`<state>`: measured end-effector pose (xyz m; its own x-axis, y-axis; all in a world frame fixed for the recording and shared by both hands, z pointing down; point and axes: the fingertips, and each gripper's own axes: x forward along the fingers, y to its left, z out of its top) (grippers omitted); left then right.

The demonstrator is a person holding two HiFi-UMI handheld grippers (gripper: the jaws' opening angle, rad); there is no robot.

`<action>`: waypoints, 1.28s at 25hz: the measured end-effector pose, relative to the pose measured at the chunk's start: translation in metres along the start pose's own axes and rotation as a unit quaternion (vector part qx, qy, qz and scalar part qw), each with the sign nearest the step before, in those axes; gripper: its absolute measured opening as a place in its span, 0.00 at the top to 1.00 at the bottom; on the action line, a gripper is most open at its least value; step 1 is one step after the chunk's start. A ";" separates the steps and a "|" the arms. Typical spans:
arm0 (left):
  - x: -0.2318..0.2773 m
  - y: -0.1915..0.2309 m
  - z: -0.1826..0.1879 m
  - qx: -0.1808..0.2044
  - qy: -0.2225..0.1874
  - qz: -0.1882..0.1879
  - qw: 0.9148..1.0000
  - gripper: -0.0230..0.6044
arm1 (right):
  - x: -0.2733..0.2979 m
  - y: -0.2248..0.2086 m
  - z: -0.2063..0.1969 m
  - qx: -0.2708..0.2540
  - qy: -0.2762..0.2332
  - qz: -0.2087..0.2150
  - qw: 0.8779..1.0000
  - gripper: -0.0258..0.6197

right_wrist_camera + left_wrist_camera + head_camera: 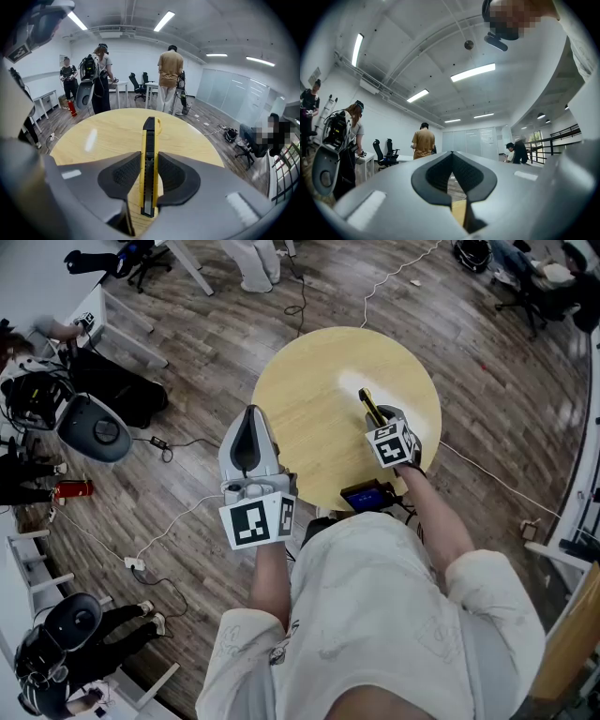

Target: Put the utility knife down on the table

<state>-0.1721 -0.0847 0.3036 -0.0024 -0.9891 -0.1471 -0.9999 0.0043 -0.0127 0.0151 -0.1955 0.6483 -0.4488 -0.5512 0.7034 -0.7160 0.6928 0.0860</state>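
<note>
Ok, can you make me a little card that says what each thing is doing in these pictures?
utility knife: yellow and black, standing on edge, pointing away
right gripper: shut on the utility knife, above the table
left gripper: shut, holding nothing, by the table's left edge
table: round, pale wood
job: utility knife not yet put down

The round table (309, 399) has a pale wooden top — a bright patch of reflected light shows on it — and it stands on the dark plank floor (487, 362).
</note>
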 end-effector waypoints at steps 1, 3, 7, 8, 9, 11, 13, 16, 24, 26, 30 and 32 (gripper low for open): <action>0.000 0.000 0.000 0.000 0.000 0.000 1.000 0.93 | 0.002 0.000 -0.002 0.000 0.004 0.001 1.000 0.78; -0.001 -0.001 0.000 0.001 0.000 -0.002 1.000 0.93 | 0.005 0.001 -0.006 0.002 0.009 0.004 1.000 0.78; -0.002 -0.002 -0.001 0.002 0.002 -0.002 1.000 0.93 | 0.009 0.003 -0.012 0.005 0.017 0.007 1.000 0.78; -0.002 -0.002 -0.001 0.002 0.002 -0.003 1.000 0.93 | 0.010 0.003 -0.013 0.003 0.020 0.008 1.000 0.77; -0.002 -0.002 -0.001 0.003 0.002 -0.003 1.000 0.93 | 0.011 0.003 -0.013 0.002 0.022 0.008 1.000 0.77; -0.002 -0.003 0.000 0.003 0.002 -0.003 1.000 0.93 | 0.013 0.002 -0.015 0.001 0.026 0.009 1.000 0.77; -0.001 -0.002 0.000 0.003 0.003 -0.003 1.000 0.93 | 0.016 0.003 -0.018 0.002 0.032 0.011 0.999 0.78; -0.001 -0.002 0.000 0.003 0.004 -0.003 1.000 0.93 | 0.020 0.003 -0.024 0.007 0.043 0.014 0.999 0.78; -0.003 -0.001 -0.001 0.003 0.006 0.000 1.000 0.93 | 0.028 0.002 -0.036 0.031 0.062 0.020 0.997 0.77; -0.003 -0.002 -0.001 0.004 0.007 0.001 1.000 0.93 | 0.030 0.002 -0.037 0.029 0.065 0.021 0.997 0.78; -0.004 -0.002 -0.002 0.004 0.007 0.000 1.000 0.93 | 0.035 0.003 -0.040 0.022 0.072 0.021 0.997 0.78; -0.004 -0.002 -0.004 0.004 0.007 0.000 1.000 0.93 | 0.037 0.004 -0.042 0.021 0.076 0.023 0.997 0.77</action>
<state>-0.1704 -0.0814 0.3077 -0.0030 -0.9911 -0.1331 -0.9998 0.0057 -0.0198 0.0180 -0.1941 0.7045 -0.3974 -0.4405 0.8050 -0.7195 0.6941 0.0246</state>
